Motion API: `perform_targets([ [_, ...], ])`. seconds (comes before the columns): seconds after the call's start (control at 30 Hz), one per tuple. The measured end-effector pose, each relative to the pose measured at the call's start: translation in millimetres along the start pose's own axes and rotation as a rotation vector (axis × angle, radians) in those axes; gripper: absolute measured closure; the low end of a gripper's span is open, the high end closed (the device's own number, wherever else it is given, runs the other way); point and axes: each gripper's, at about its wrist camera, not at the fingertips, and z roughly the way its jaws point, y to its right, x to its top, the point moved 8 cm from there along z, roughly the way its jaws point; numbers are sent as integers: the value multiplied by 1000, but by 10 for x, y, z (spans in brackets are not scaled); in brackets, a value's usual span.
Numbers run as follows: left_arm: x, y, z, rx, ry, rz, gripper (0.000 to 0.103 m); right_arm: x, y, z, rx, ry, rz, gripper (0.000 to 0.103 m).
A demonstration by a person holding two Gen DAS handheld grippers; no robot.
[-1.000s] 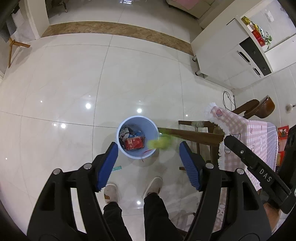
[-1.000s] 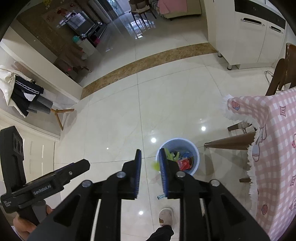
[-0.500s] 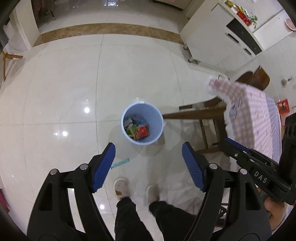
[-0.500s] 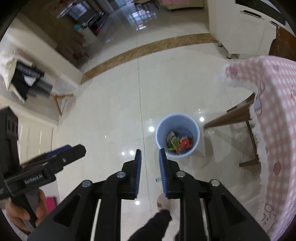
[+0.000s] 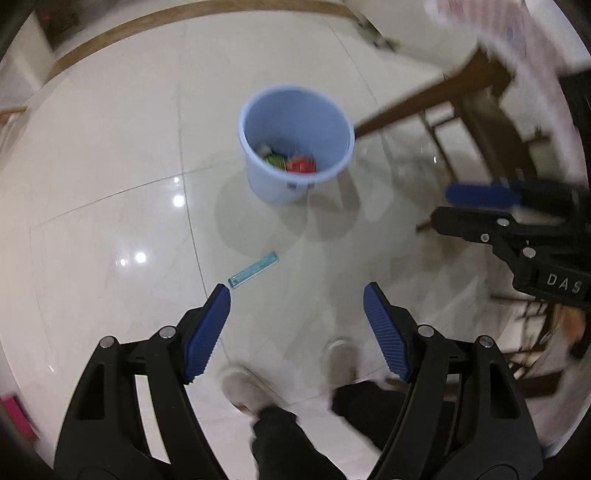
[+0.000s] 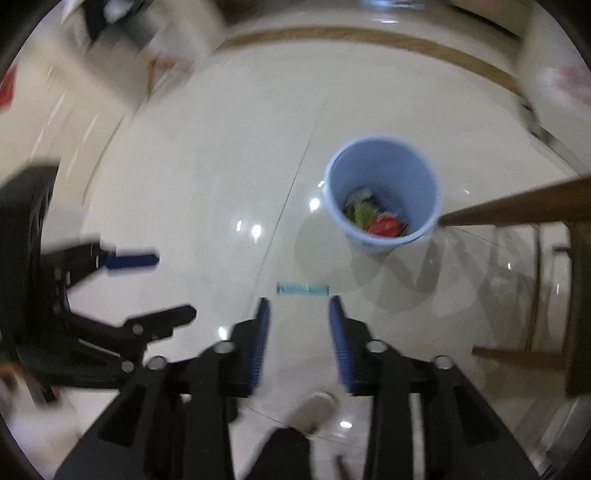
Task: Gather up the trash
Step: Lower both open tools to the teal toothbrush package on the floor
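Observation:
A flat teal wrapper lies on the glossy floor in front of a light-blue bin with red and green trash inside. My left gripper hangs open above the floor, its left fingertip close to the wrapper's near end, nothing between the pads. In the right wrist view the wrapper lies just beyond my right gripper, whose jaws are opening with nothing between them. The bin stands farther off to the right. Each gripper shows at the edge of the other's view.
A wooden table leg and chair frame stand right of the bin. The person's slippered feet and dark trousers are below the grippers. A pink checked cloth hangs at the upper right.
Both grippers have dropped toward the floor, so the bin and wrapper look much larger and nearer. The right gripper's jaws have parted from nearly shut. The falling green scrap now lies in the bin.

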Motion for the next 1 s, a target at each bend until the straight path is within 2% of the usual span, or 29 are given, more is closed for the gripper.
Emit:
perform_targets([
  [0.13,-288,-273,835,74,-4,102,30,-262,7,1050,3,-68,-185,65],
  [0.2,-389,-448,1264,82,18,126,30,-393,42,1668,10,-97,-252,65],
  [0.27,-471,-616,1700,94,58,168,30,-501,64,2162,13,-122,-297,60],
  [0.33,-551,-697,2053,117,56,246,30,-625,107,2753,4,-156,-385,56],
  [0.43,-744,-755,2718,146,30,469,30,-763,62,3386,3,-168,-543,55],
  [0.5,-809,-786,3086,147,34,564,30,-812,45,3738,-12,-161,-642,55],
  [0.63,-896,-853,3688,118,38,666,30,-835,104,4261,18,-133,-731,56],
  [0.73,-966,-849,3966,125,70,741,31,-870,143,4601,42,-131,-805,56],
  [0.93,-948,-1041,4359,103,97,705,32,-882,203,4976,105,-134,-902,55],
  [1.0,-973,-1095,4453,87,92,699,34,-910,234,5044,101,-131,-954,55],
])
